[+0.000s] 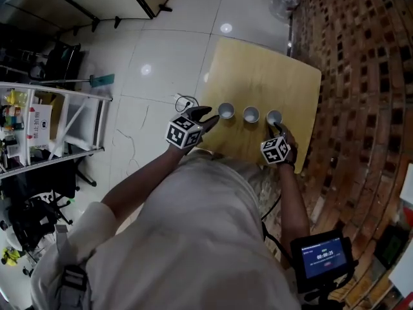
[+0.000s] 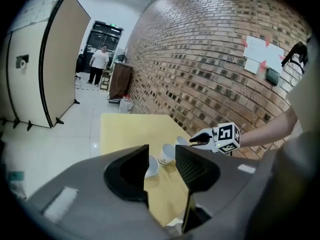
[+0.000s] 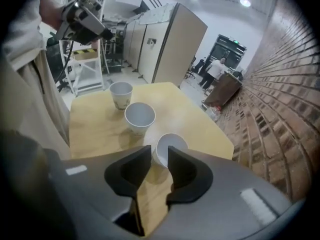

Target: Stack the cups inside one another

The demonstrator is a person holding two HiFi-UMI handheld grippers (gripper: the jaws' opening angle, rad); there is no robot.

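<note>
While the left hand-held gripper (image 1: 208, 117) hovers open by the left cup (image 1: 226, 110), the right hand-held gripper (image 1: 279, 130), jaws apart, sits at the rim of the right cup (image 1: 274, 116), probably to lift it.

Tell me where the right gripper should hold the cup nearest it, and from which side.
Take the nearest cup by its near rim, one jaw inside, one outside, coming from above: it stands upright, mouth open, with the middle cup close alongside.

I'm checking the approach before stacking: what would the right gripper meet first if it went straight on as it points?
The nearest white cup, at the row's end by the brick wall. Its near wall seems to stand in the gap between the right gripper's jaws, though depth is unclear.
</note>
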